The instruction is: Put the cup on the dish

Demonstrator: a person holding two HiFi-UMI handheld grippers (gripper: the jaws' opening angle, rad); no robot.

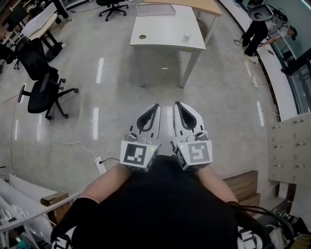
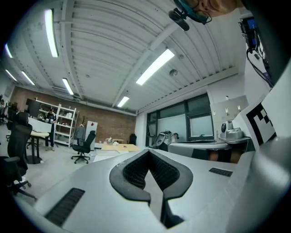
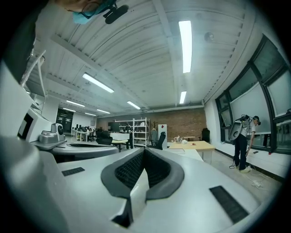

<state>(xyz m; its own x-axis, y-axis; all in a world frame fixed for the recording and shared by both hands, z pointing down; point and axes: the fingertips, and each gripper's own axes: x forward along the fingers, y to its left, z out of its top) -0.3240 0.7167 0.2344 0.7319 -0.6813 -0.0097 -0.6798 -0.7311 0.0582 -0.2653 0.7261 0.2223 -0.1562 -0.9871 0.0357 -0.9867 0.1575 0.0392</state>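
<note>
A white table stands some way ahead across the floor. On its right part is a small white cup, and on its left part a small dark round dish. Both grippers are held level and side by side close to the person's body, far short of the table. The left gripper has its jaws together with nothing between them, as the left gripper view also shows. The right gripper is likewise shut and empty.
Black office chairs stand at the left. A grey tray lies on the table's far end, beside a wooden table. A person stands at the upper right. Drawers line the right wall, and a power strip lies on the floor.
</note>
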